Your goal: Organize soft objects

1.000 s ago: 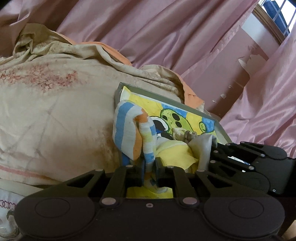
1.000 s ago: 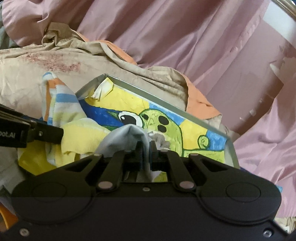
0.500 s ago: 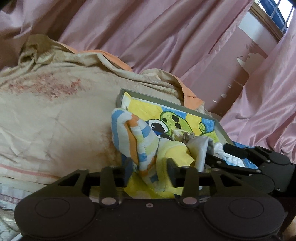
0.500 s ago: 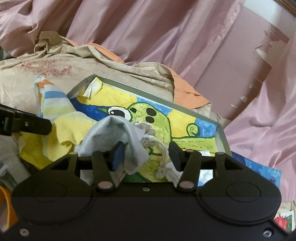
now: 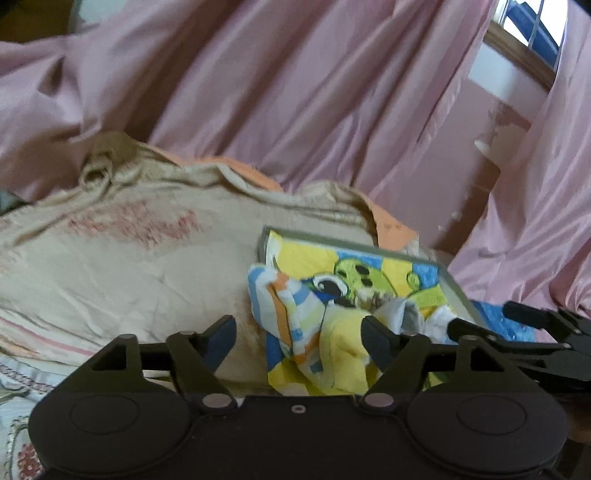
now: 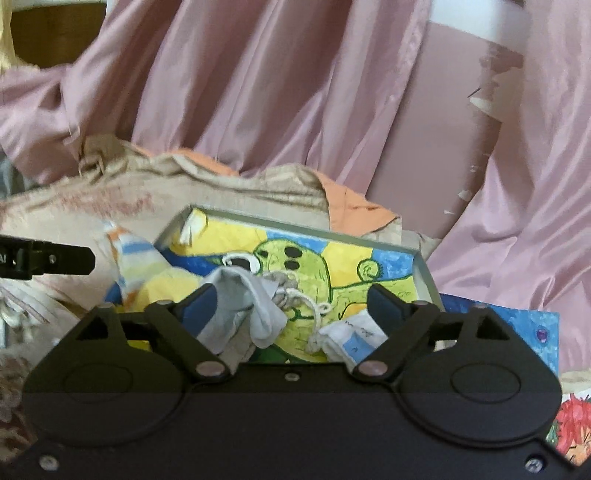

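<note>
A shallow grey tray (image 5: pixel 354 245) (image 6: pixel 295 227), lined with a green cartoon drawing, lies on the bed. A striped blue, orange and yellow cloth (image 5: pixel 295 325) (image 6: pixel 140 258) drapes over its left edge. A grey sock (image 6: pixel 247 299), a white cord and a small white pouch (image 6: pixel 347 339) lie inside the tray. My left gripper (image 5: pixel 299 334) is open and empty, just short of the striped cloth. My right gripper (image 6: pixel 291 302) is open and empty, with the grey sock lying between its fingers.
A beige bedsheet (image 5: pixel 122 266) with an orange layer beneath covers the bed to the left. Pink curtains (image 5: pixel 295 92) hang behind. A window (image 5: pixel 528 29) is at the top right. Blue and red drawings (image 6: pixel 517 332) lie right of the tray.
Both grippers were shut, the left on the striped cloth and the right on the grey sock. Both have opened wide, let go and drawn back, leaving the items in the tray.
</note>
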